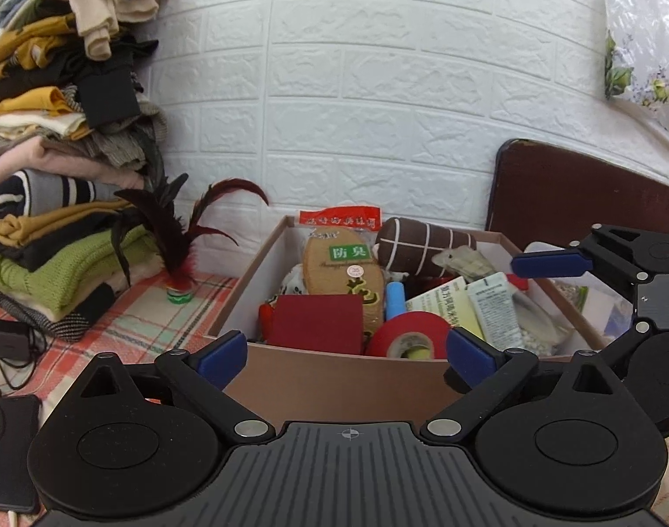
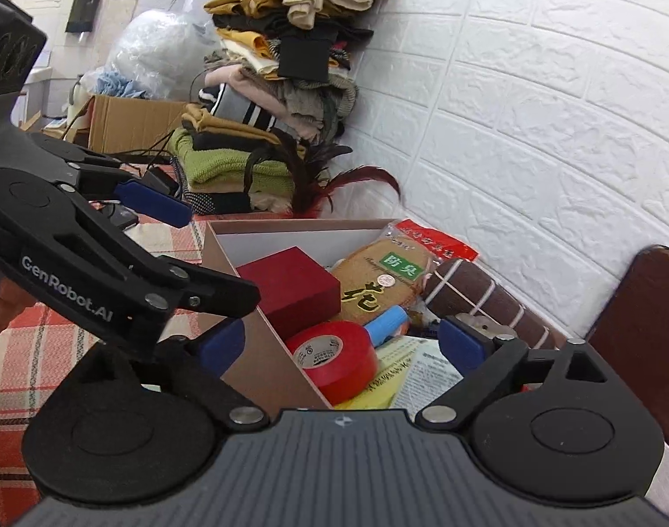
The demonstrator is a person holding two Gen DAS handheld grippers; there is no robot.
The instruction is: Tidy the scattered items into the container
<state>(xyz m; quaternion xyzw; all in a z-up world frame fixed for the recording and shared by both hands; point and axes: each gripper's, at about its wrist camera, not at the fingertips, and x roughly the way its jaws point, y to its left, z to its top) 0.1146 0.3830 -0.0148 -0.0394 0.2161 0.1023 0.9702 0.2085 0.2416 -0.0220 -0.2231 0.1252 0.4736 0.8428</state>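
Both cameras sit close behind their own claws and look slightly down into the same box (image 1: 334, 377), the right one from further to the right.

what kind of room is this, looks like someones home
Probably a bedroom or a lived-in home corner: a tall pile of folded clothes against the white brick-pattern wall, a plaid cloth underneath, and a dark wooden headboard-like panel.
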